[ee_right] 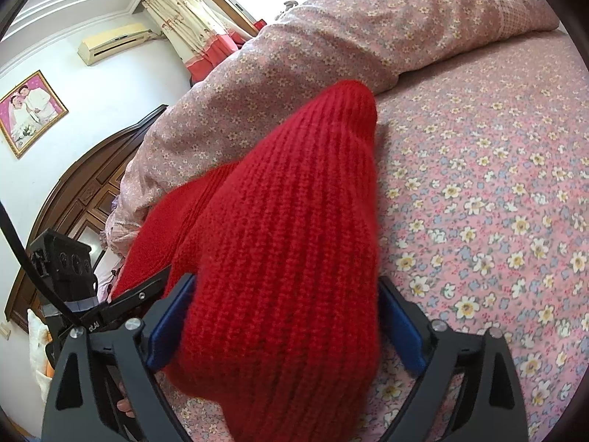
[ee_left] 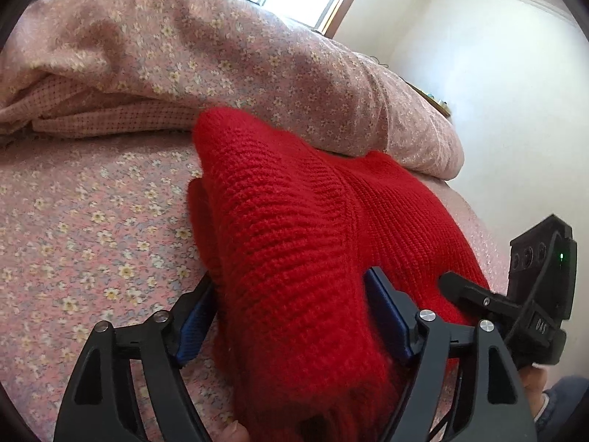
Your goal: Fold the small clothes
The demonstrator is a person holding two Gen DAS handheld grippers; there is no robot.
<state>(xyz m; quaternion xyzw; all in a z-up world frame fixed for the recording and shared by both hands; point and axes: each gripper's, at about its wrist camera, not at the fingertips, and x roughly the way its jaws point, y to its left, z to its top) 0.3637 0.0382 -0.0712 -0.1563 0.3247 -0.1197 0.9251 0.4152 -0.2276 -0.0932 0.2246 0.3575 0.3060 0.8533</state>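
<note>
A red knitted garment [ee_left: 287, 221] lies bunched on the floral bed sheet [ee_left: 92, 221], its far end resting against the duvet. My left gripper [ee_left: 291, 280] stands open around the near fold, with the knit filling the space between the blue pads [ee_left: 195, 324]. In the right wrist view the same red knit [ee_right: 287, 202] runs away from me between the wide-open jaws of my right gripper [ee_right: 287, 280]; the right pad [ee_right: 399, 328] stands just clear of the cloth. A finger of the right gripper [ee_left: 464, 291] rests on the garment beside the left one.
A rumpled floral duvet [ee_right: 294, 55] is heaped behind the garment. Floral sheet [ee_right: 478, 184] stretches to the right of it. A dark wooden headboard [ee_right: 73, 199], white walls, a curtained window [ee_right: 191, 18] and a framed picture [ee_right: 29, 110] lie beyond.
</note>
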